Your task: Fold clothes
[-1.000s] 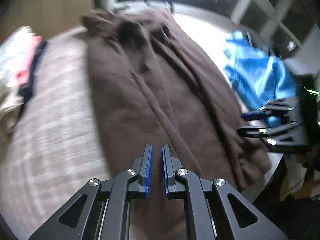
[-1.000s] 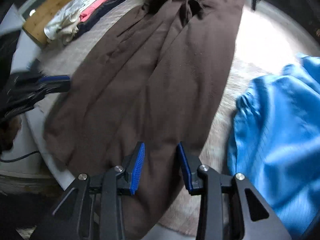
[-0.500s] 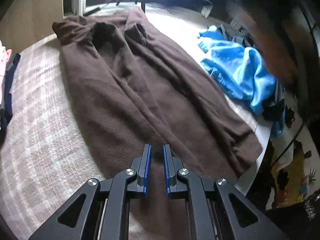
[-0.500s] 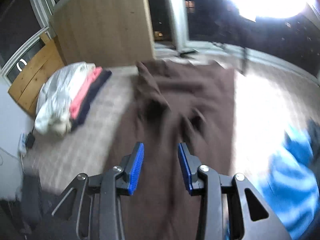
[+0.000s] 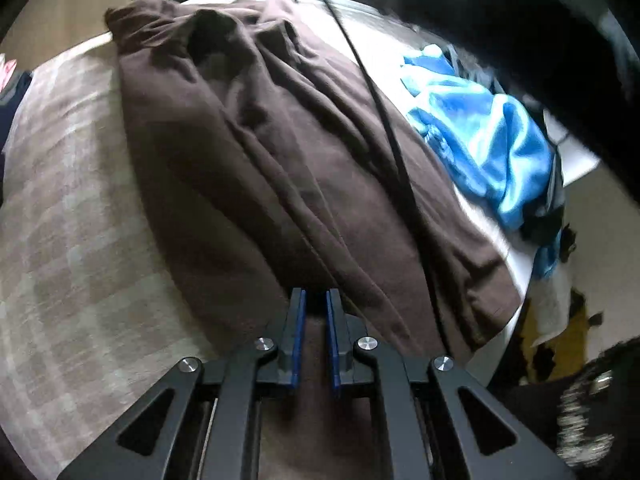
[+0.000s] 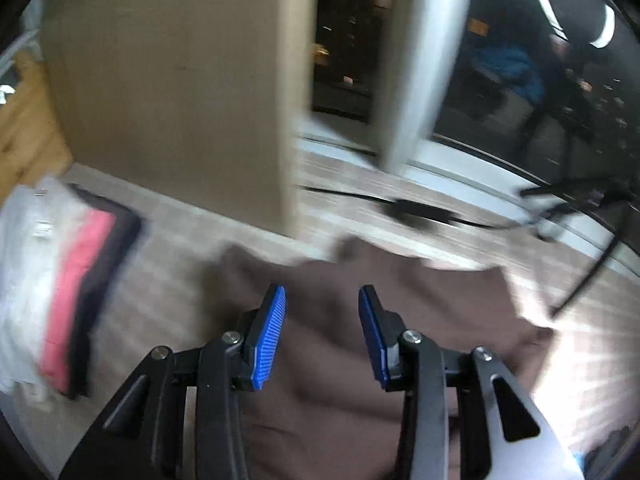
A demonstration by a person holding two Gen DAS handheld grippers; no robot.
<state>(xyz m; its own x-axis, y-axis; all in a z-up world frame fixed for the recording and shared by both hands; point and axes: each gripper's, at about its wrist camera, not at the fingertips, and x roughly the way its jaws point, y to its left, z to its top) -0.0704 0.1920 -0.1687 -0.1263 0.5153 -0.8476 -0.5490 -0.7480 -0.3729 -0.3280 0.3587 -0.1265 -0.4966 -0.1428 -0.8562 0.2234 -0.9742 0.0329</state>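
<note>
Brown garment (image 5: 280, 168) is seen spread lengthwise over a checked bed (image 5: 72, 208), creased along its middle, with a blue garment (image 5: 492, 140) bunched beside it and a folded stack (image 6: 60, 280) set apart. Arranging for a fold is judged under way. Left hand-held gripper (image 5: 316, 312) is nearly closed, nothing gripped; right hand-held gripper (image 6: 322, 316) is held well apart, empty, above the far end. An edge must be caught next.

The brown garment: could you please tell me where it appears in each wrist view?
Left wrist: the brown garment fills the centre, running from top left down to the claw.
Right wrist: it lies low in the centre, behind the claw's fingers.
Shared landmark: the folded pile with a pink layer, at the left edge.
</note>
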